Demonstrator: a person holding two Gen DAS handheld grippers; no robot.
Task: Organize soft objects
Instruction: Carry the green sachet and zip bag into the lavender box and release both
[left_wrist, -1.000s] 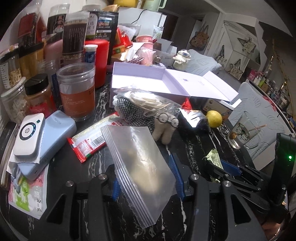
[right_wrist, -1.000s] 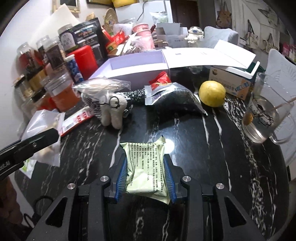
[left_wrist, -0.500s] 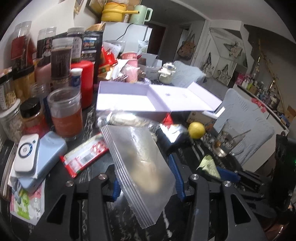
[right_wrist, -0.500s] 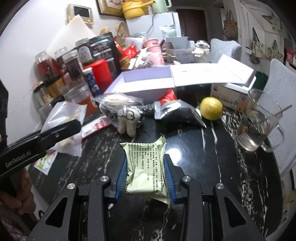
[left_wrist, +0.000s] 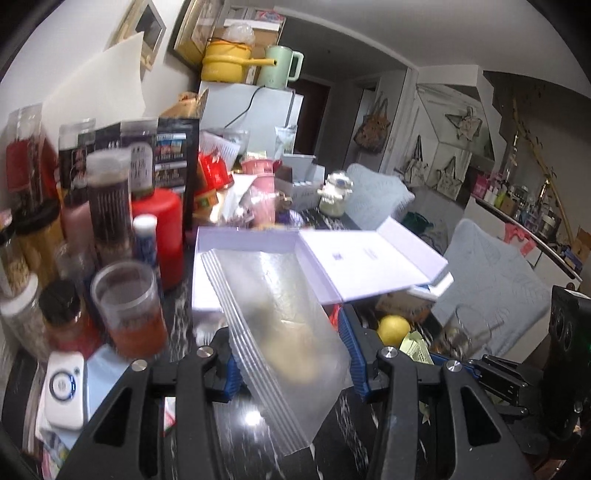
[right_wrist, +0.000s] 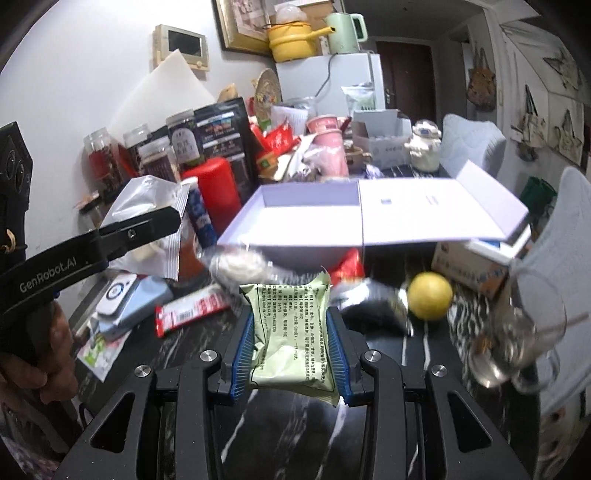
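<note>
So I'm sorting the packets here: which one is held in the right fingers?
The pale green packet printed with dark text, pinched between the blue pads. The red packet lies flat on the black marble table, and the clear zip bag is in the left gripper.

Right gripper (right_wrist: 291, 354) clamps the green packet (right_wrist: 291, 332) above the table (right_wrist: 424, 354), lemon (right_wrist: 429, 295) just beside.

zip bag (left_wrist: 284, 325): clear, tilted, held in left jaws | green packet (right_wrist: 291, 332): crinkled, upright, in right jaws
</note>
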